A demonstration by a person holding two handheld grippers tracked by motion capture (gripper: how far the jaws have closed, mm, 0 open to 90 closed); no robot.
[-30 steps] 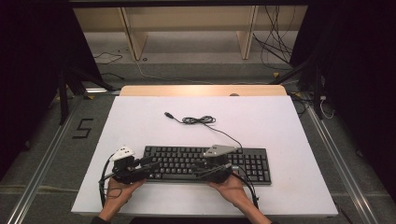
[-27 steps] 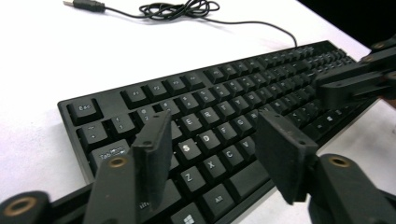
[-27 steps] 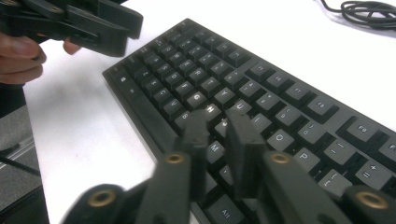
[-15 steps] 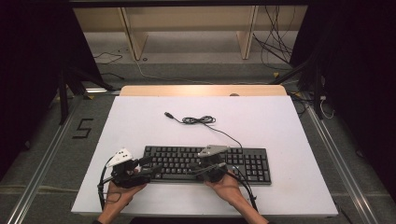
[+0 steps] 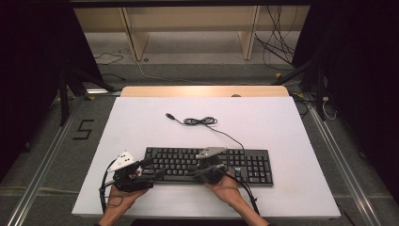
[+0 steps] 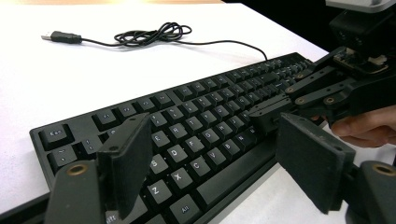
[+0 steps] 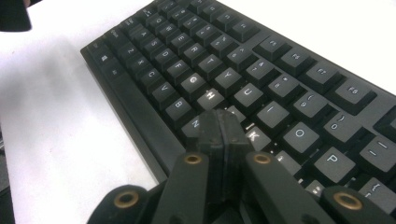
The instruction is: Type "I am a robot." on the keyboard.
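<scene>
**Typing pose over the keyboard**

White bench [image 5: 282, 127] under bright light, dark room around it, wooden shelving beyond. I see the black keyboard [image 5: 244, 162] lying flat near the front edge, square to me, its cable [image 5: 202, 121] coiled loosely behind it with the plug free — out of the way of the work.

My right hand-held gripper [image 5: 195, 170] is clenched, jaws pressed together into one blunt tip — I judge that is so it can strike a single key. Its tip sits over the middle letter rows, around the N and J keys; whether it touches them I cannot tell. My left hand-held gripper [image 5: 157, 165] is released, nothing between its jaws, which have just been opening; it hangs at the keyboard's left front corner.
</scene>
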